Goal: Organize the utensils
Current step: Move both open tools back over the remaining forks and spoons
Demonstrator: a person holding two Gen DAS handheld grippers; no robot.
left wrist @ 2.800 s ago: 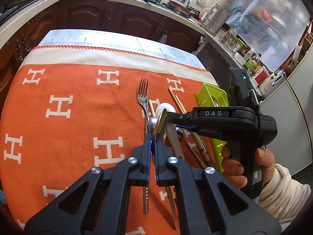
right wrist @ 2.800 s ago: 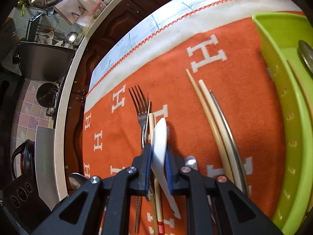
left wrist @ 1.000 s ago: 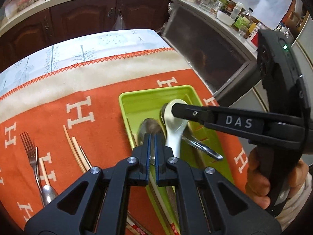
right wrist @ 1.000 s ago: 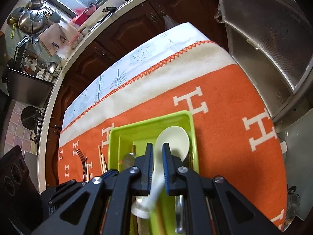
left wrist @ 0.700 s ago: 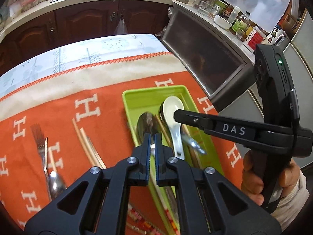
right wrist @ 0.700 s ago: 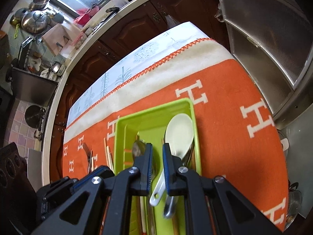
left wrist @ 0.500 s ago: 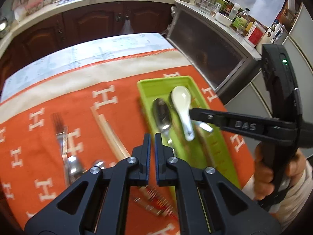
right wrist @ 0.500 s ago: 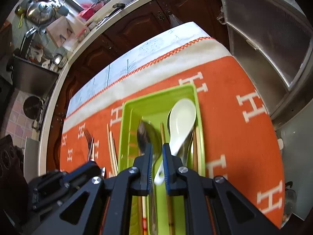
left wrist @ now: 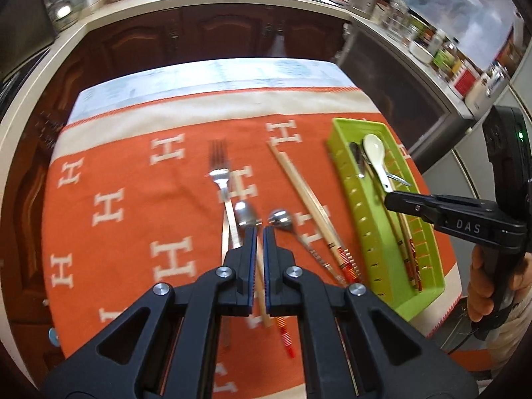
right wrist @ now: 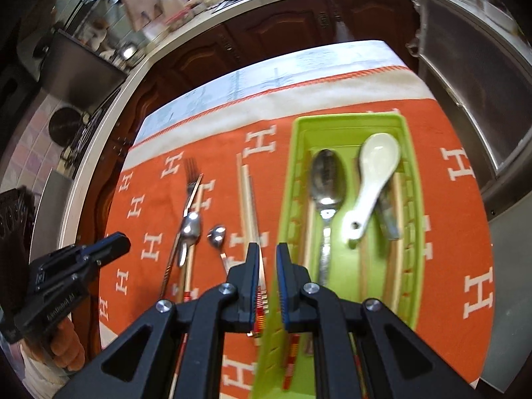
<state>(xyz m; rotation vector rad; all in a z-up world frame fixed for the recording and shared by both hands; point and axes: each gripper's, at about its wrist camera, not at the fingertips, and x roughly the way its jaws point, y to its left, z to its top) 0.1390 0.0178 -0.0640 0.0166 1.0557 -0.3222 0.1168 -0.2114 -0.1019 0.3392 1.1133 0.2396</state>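
In the green tray point(right wrist: 412, 232), a metal spoon point(right wrist: 327, 183) and a white ceramic spoon point(right wrist: 374, 169) now lie side by side, bowls toward the tray's far end, with chopsticks along the tray floor beneath them. A moment ago each gripper was carrying one of these spoons over the tray; both have since let go and drawn back. The left gripper point(left wrist: 259, 232) has swung away to the side of the tray where the loose pieces lie, its fingers nearly together with only a thin gap and nothing between them. The right gripper point(right wrist: 267, 249) hangs above the tray's near left wall, fingers a little apart and empty — a blurred strip of green wall and a chopstick end show through the gap, but nothing is pinched. So two more utensils count as sorted, and the work turns to what lies on the orange cloth point(left wrist: 133, 219) outside the tray: a fork point(left wrist: 221, 173) farthest from it, a spoon point(left wrist: 246, 214) and a smaller spoon point(left wrist: 281, 219) nearer, a pair of chopsticks point(left wrist: 306, 199) closest to the tray wall, and one more chopstick running under the left gripper. The left gripper already sits just over the spoon beside the fork, which looks the likely next pick — though both views are motion-blurred, so finer contact cannot be judged.
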